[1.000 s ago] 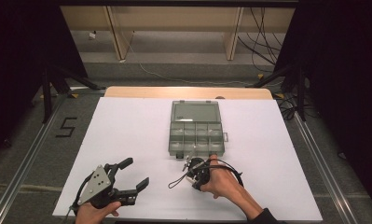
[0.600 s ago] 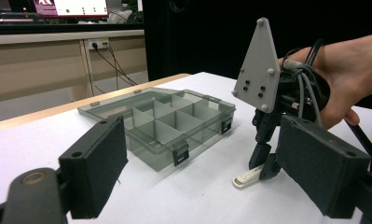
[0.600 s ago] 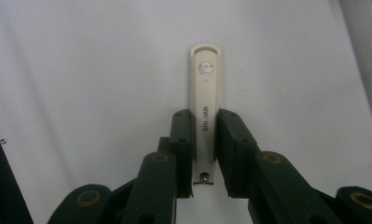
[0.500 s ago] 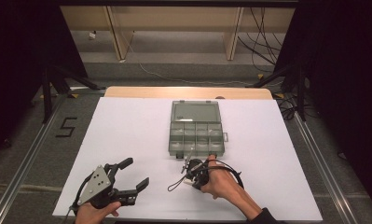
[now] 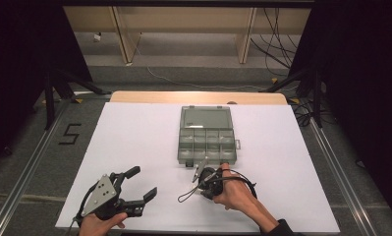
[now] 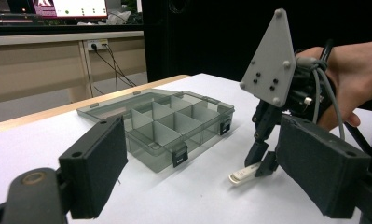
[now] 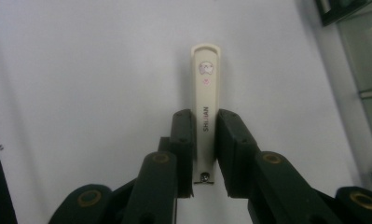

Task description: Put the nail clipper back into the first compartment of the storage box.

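Nothing moved, nail clipper (image 7: 205, 110) clamped between right gripper (image 7: 204, 154) jaws, on table (image 5: 134, 142)

Change is confined to the right tool (image 5: 199, 173). It is now seen a little nearer the person's edge of the surface (image 5: 134, 142) than a second ago, drawn slightly back from the front edge of the open compartment box (image 5: 206, 142). The person's right hand (image 5: 235, 191) is shifted back with it by the same small amount. The cream nail clipper (image 7: 205, 109) is clamped between the jaws, its free end pointing away from the hand, just above the surface.
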`<move>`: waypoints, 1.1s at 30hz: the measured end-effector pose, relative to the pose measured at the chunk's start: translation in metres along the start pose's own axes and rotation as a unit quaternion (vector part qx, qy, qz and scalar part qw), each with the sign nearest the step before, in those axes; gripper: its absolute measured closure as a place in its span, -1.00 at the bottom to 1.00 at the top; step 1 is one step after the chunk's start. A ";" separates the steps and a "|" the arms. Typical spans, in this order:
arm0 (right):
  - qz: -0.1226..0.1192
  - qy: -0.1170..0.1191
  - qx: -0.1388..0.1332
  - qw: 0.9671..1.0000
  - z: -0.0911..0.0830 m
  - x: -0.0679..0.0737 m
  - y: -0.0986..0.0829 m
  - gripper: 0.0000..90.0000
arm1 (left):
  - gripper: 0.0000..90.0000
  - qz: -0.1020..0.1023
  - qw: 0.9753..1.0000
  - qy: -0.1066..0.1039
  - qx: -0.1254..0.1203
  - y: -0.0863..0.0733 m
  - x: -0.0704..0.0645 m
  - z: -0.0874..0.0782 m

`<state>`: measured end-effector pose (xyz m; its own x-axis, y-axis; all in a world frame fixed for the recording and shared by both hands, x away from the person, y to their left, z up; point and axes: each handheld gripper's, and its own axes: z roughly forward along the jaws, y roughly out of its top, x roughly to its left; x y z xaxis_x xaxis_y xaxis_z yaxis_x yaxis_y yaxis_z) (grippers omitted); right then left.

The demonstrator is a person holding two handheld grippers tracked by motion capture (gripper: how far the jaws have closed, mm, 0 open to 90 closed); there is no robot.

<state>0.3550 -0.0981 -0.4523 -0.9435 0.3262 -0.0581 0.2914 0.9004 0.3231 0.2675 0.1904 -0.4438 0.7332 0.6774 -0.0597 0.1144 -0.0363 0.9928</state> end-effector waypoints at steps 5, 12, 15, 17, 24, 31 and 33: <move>0.010 0.010 -0.044 0.999 -0.008 -0.005 0.000 0.71 | -0.65 0.001 1.000 0.000 0.001 0.000 0.000 0.000; 0.032 0.005 -0.121 0.992 -0.020 -0.017 0.001 0.71 | -0.65 0.002 1.000 0.001 0.002 0.000 0.001 0.000; 0.044 -0.008 -0.143 0.989 -0.023 -0.022 0.001 0.71 | -0.65 0.001 1.000 0.001 0.002 0.000 0.001 0.000; 0.054 -0.011 -0.161 0.985 -0.025 -0.026 0.000 0.71 | -0.65 0.002 1.000 0.001 0.002 0.000 0.001 0.000; 0.070 -0.047 -0.198 0.977 -0.028 -0.037 0.001 0.71 | -0.65 0.000 1.000 0.001 0.002 0.000 0.001 0.000; 0.077 -0.060 -0.216 0.972 -0.029 -0.046 0.009 0.71 | -0.65 0.000 1.000 0.003 0.002 0.000 0.001 0.000; 0.074 -0.070 -0.219 0.970 -0.029 -0.050 0.013 0.71 | -0.65 0.000 1.000 0.004 0.002 -0.001 0.001 0.000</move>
<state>0.4010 -0.1114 -0.4178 -0.8569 0.5060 -0.0984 0.2978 0.6417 0.7068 0.2684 0.1912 -0.4447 0.7283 0.6827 -0.0592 0.1175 -0.0394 0.9923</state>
